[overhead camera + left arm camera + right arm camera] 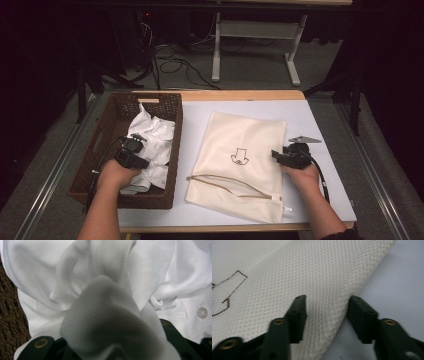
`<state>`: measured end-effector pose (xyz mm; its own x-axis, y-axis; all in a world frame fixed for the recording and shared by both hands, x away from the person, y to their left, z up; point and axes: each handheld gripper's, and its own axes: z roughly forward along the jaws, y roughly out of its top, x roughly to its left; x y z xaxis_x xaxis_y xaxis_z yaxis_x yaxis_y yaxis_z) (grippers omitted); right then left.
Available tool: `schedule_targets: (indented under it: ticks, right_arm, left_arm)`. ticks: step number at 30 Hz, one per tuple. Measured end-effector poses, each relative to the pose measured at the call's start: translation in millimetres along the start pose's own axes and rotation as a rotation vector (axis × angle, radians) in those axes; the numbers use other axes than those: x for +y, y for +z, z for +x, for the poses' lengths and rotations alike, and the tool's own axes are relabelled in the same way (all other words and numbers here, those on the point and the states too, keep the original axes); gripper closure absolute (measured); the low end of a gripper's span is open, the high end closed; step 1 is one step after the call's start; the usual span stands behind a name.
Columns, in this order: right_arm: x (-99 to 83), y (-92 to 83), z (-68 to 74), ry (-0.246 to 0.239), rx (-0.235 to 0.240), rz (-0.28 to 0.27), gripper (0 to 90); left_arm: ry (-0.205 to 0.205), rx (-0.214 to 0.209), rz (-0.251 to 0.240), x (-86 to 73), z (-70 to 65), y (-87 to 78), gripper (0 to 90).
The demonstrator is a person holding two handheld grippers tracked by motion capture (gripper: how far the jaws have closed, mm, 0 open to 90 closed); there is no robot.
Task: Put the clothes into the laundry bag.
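Note:
A white shirt (pixel 155 137) lies crumpled in a brown wicker basket (pixel 177 150) at the table's left. My left gripper (pixel 131 150) is down in the basket, shut on a bunched fold of the shirt (pixel 100 272); the fold hides its fingertips. A shirt button (pixel 202 312) shows to the right. A cream mesh laundry bag (pixel 235 165) lies flat mid-table, its zip opening (pixel 230 182) gaping near the front. My right gripper (pixel 276 156) rests at the bag's right edge. It (pixel 327 312) is open, with the edge of the bag (pixel 287 277) between its jaws.
The pale blue table top (pixel 310 125) is bare to the right of the bag. Basket weave (pixel 10 315) shows left of the shirt. Behind the table stand a white desk frame (pixel 295 65) and floor cables (pixel 175 60).

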<state>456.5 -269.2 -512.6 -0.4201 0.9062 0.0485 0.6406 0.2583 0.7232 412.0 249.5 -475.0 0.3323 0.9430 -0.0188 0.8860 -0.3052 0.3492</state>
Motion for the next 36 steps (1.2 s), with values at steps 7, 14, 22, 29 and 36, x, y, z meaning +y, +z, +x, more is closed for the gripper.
schedule_targets:
  ticks: [7,14,22,29,36]
  right_arm:
    - [-2.5,-10.8,-5.0,-0.056,-0.03,0.012,88.1]
    - [-33.7,-50.9,-40.6,-0.031,-0.098,0.016,81.0]
    - [-59.0,-95.2,-30.7,-0.029,-0.083,-0.166,57.0]
    - [-71.3,-123.8,-9.0,-0.073,-0.052,-0.254,55.4]
    - [-77.5,-129.2,6.3,-0.106,-0.004,-0.267,54.0]
  left_arm:
    - [0.003,0.006,-0.032,0.3,0.6,-4.1,66.7]
    - [-0.026,0.041,-0.137,-0.5,3.0,-16.3,70.4]
    - [-0.024,0.107,-0.404,-9.7,1.0,-42.5,72.4]
    - [-0.016,0.167,-0.679,-26.4,-3.6,-66.1,72.4]
    - [-0.022,0.198,-0.934,-44.0,-6.4,-84.2,72.4]
